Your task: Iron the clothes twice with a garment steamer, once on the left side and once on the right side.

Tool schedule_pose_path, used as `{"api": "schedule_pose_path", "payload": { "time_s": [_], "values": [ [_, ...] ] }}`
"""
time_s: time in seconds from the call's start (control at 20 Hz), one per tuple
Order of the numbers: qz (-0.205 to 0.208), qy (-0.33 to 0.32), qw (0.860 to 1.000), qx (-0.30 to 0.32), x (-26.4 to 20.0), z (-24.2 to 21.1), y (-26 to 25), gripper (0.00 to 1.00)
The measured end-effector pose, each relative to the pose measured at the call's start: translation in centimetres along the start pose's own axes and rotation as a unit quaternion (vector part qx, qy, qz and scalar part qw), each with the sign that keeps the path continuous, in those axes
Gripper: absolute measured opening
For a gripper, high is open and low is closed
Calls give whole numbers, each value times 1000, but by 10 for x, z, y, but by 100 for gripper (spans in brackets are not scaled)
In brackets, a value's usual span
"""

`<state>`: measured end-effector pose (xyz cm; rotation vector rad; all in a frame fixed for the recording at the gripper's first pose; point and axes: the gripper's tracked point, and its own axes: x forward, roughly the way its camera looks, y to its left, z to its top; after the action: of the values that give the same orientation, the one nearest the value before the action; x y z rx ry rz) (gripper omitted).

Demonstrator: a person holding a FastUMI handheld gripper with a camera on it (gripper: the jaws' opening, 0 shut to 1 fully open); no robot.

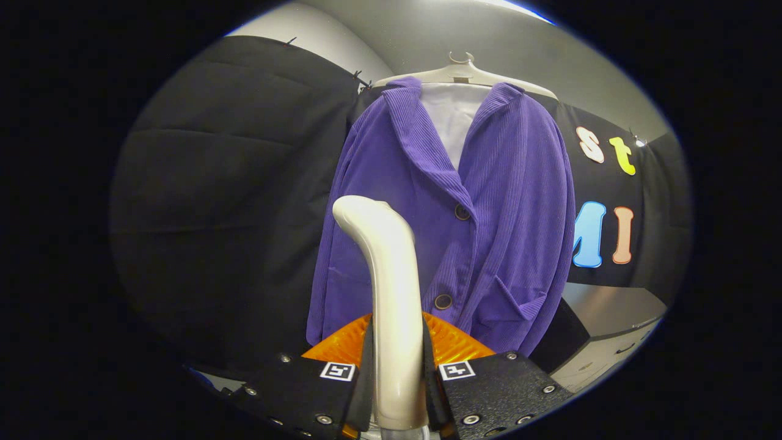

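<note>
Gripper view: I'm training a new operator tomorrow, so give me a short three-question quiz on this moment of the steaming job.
1. True or false: the purple corduroy jacket lies folded on a table.
2. What is clamped between the jaws of the gripper?
A. a white plastic hanger
B. the cream curved-neck garment steamer
C. a jacket sleeve
3. Fill in: the steamer's head sits in front of the jacket's ____ front panel, as this view shows it.

Key
1. False: it hangs on a white plastic hanger against the black cloth wall.
2. B; both fingers press on its handle.
3. Left.
</note>
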<state>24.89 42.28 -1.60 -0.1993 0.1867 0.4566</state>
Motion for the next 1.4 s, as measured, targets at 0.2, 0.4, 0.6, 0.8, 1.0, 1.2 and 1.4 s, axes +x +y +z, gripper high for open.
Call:
{"api": "schedule_pose_path", "payload": {
  "time_s": [0.2,0.4,0.6,0.8,1.0,1.2,1.4],
  "values": [
    [3,15,1000,-6,-2,-23,2,36],
    [5,23,1000,-8,-5,-37,4,36],
    [2,33,999,-9,-8,-53,5,35],
    [6,43,999,-14,-11,-70,10,36],
    [14,65,998,-13,-13,-98,17,36],
    [18,88,996,-16,-15,-125,23,36],
    [23,113,993,-16,-20,-152,28,36]
  ]
}}
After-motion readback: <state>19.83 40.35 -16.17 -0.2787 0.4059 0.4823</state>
